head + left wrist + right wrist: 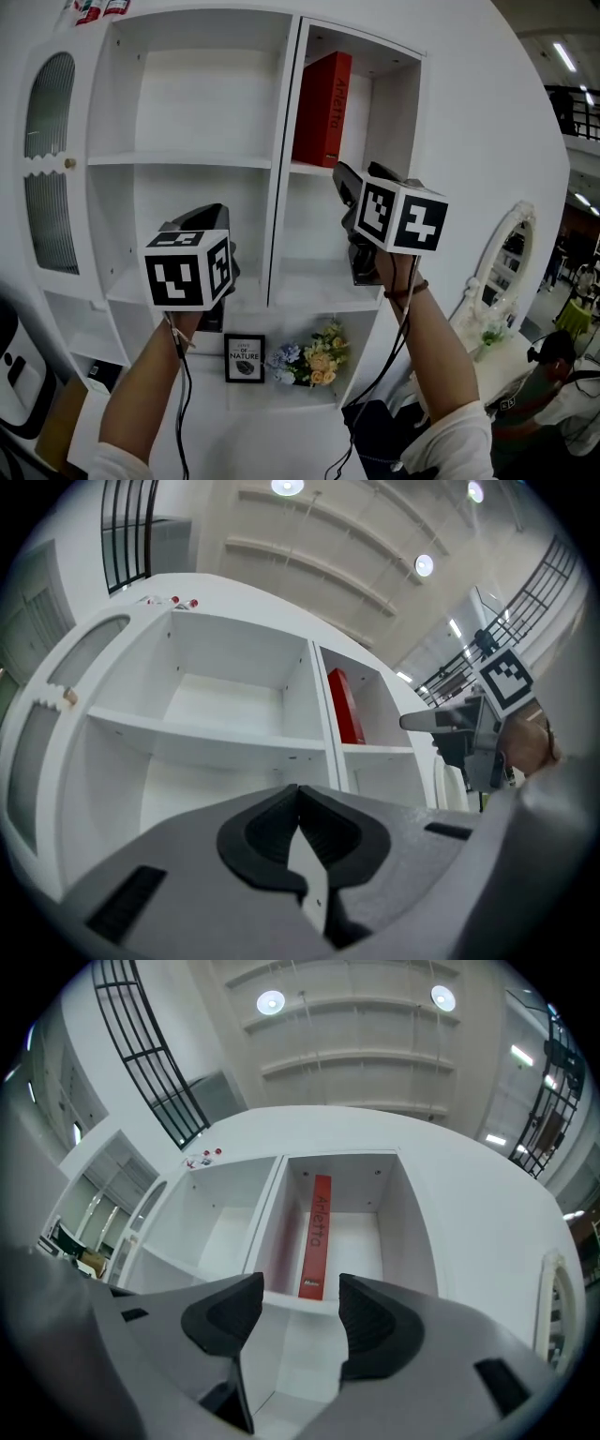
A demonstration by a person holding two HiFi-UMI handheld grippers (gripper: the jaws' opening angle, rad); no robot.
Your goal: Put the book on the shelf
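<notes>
A red book (pixel 323 108) stands upright, leaning slightly, in the upper right compartment of the white shelf unit (pixel 192 159). It also shows in the left gripper view (pixel 345 708) and, spine on, in the right gripper view (pixel 316 1237). My right gripper (pixel 345 180) is held up just below and in front of that compartment, apart from the book; its jaws (pixel 300 1309) are open and empty. My left gripper (pixel 202 220) is lower, before the middle left compartment, with its pads (pixel 323 832) pressed together on nothing. The right gripper (pixel 469 728) appears at the right of the left gripper view.
A small framed picture (pixel 244 358) and a bunch of flowers (pixel 309 358) sit on the bottom shelf. An arched glass door (pixel 47 159) closes the left section. A white-framed mirror (pixel 506 253) and a seated person (pixel 553 384) are to the right.
</notes>
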